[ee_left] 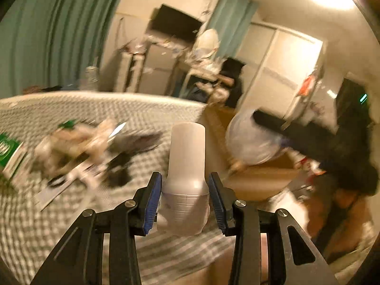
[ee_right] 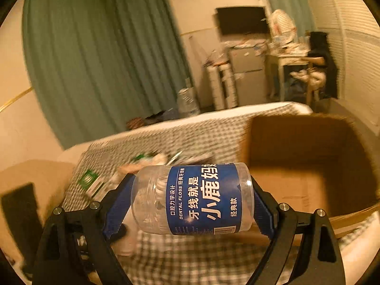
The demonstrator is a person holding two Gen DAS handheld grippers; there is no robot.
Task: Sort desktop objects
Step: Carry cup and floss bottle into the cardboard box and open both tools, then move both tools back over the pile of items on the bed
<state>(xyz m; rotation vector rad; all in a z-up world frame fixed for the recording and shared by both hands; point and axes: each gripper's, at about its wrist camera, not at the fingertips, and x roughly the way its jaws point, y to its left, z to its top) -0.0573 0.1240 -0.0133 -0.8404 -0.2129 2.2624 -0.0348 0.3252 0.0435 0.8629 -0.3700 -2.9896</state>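
While raised over checked cloth (ee_right: 190,256): left gripper (ee_left: 185,197) clamped on white bottle (ee_left: 186,156), right gripper (ee_right: 192,201) clamped on floss jar (ee_right: 192,199), box (ee_right: 308,156) far right.

Warm dim light, ceiling glare, motion blur, fisheye-bent edges.

right gripper (ee_right: 192,199) clamps clear dental floss jar (ee_right: 192,199) sideways, blue label facing camera, above checkered cloth (ee_right: 190,137); open cardboard box (ee_right: 308,166) just right, blurred clutter (ee_right: 152,160) behind.
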